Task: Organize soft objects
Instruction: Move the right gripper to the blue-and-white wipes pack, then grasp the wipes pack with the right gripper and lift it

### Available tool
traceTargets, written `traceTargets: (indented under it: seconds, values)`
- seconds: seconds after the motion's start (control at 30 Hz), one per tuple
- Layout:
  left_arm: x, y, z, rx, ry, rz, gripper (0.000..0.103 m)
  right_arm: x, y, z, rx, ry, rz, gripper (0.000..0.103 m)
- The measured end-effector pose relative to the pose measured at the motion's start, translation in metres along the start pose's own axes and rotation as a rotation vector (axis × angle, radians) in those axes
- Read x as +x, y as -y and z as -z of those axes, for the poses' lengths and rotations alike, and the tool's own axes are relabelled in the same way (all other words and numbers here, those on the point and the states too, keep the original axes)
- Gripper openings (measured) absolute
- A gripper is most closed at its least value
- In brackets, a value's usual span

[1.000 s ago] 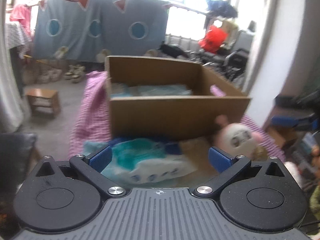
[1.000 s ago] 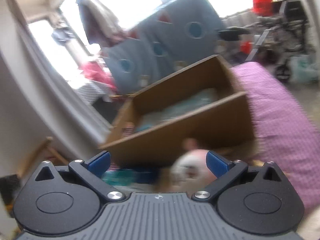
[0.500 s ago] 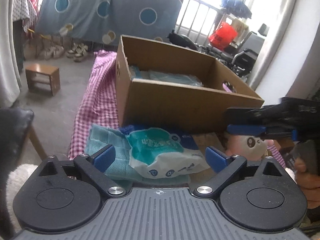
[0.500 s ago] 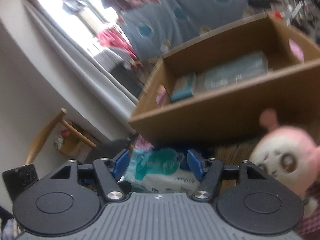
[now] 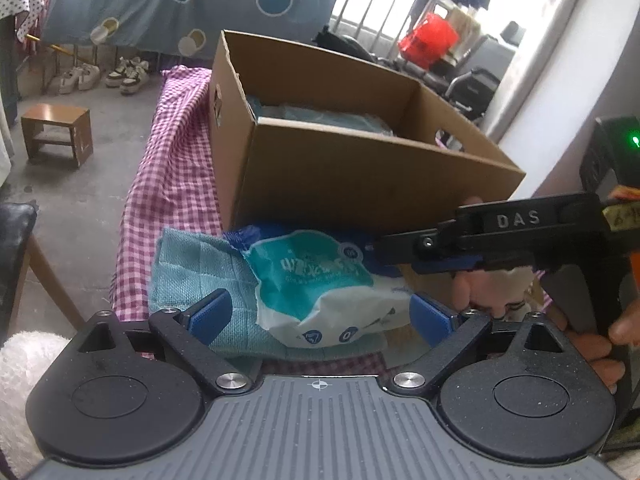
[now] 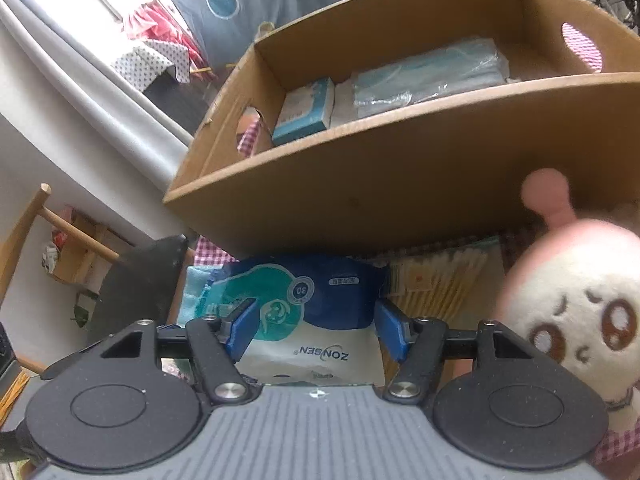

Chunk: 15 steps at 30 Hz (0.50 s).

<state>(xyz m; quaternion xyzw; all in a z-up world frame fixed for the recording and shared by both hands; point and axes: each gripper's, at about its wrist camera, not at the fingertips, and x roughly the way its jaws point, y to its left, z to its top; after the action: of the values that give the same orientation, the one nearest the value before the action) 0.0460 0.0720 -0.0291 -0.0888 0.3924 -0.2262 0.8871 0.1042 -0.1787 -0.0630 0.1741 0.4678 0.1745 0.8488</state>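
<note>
Right claw (image 6: pixel 314 330), jaws partly closed and straddling the soft blue, teal and white plastic package (image 6: pixel 304 312), hovers low over the pink-checked cloth surface (image 5: pixel 168 184); whether the blue pads already press the film cannot be told. Left claw (image 5: pixel 320 316), jaws wide and holding nothing, faces the same package (image 5: pixel 320 288) from the near edge of the surface, with the package between and just beyond its pads.

The package lies on a folded teal woven cloth (image 5: pixel 192 272), close against the near wall of the open brown cardboard box (image 5: pixel 360 176). The box already holds a small teal carton (image 6: pixel 304 112) and a clear-wrapped pale blue pack (image 6: pixel 428 76). A round white-and-pink plush toy (image 6: pixel 576 312) sits to the right of the right claw, near the right edge of the surface, beside a flat bag of cotton swabs (image 6: pixel 440 276).

The step in hand appears to be grasping the package for transfer into the box. Done well, the right claw would close across the package's bulk rather than its loose film edge, firmly enough to prevent sagging. The lift should clear the box's near wall, and the teal cloth beneath should not be dragged along.
</note>
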Motion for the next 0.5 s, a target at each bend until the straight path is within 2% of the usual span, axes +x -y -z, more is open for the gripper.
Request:
traceTargets:
  seconds: [0.27,0.5]
  values:
    - [0.016,0.001,-0.006,0.018,-0.037,0.007,0.098,0.016,0.006,0.000,0.036,-0.054,0.002,0.075]
    - [0.029,0.003,-0.008,0.013,-0.078,0.027,0.098,0.017,0.012,-0.003,0.068,-0.037,-0.034,0.075]
